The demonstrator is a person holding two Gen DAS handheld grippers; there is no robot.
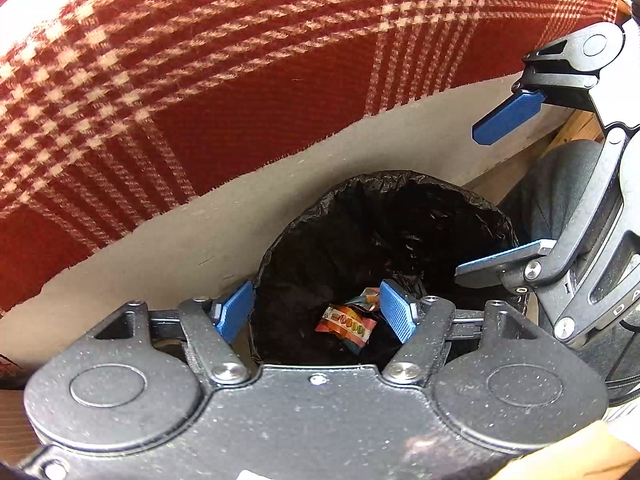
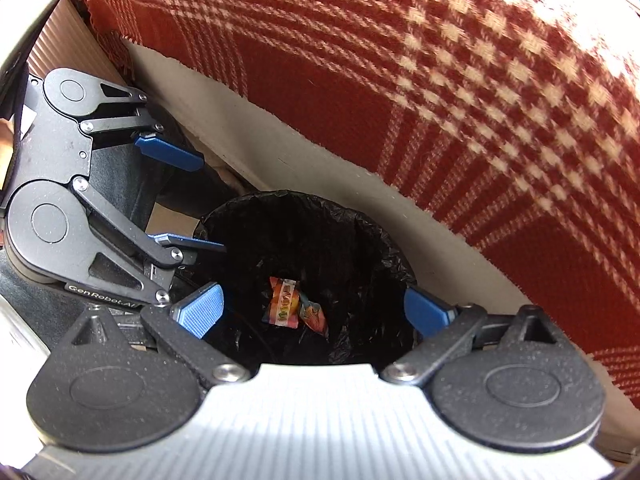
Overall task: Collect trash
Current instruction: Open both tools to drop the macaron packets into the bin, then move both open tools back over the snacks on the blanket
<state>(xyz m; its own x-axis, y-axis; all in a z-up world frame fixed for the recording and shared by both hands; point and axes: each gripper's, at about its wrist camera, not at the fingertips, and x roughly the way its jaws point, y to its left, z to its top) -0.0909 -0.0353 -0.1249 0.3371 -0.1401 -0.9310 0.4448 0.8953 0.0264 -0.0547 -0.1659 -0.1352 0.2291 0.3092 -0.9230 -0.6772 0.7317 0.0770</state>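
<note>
Both claws spread wide, empty: left claw, right claw. Candy wrappers lie below both claws, in bin bottom. Probably light, crinkly, slippery; pinch by twisted end.

Two crumpled colourful wrappers touching, at bottom of black-lined bin.

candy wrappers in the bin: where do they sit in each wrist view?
Left wrist: candy wrappers low centre, between the gripper's own fingers, at the bin bottom.
Right wrist: candy wrappers centre, slightly below middle, at the bin bottom.
Shared landmark: black bin liner.
</note>
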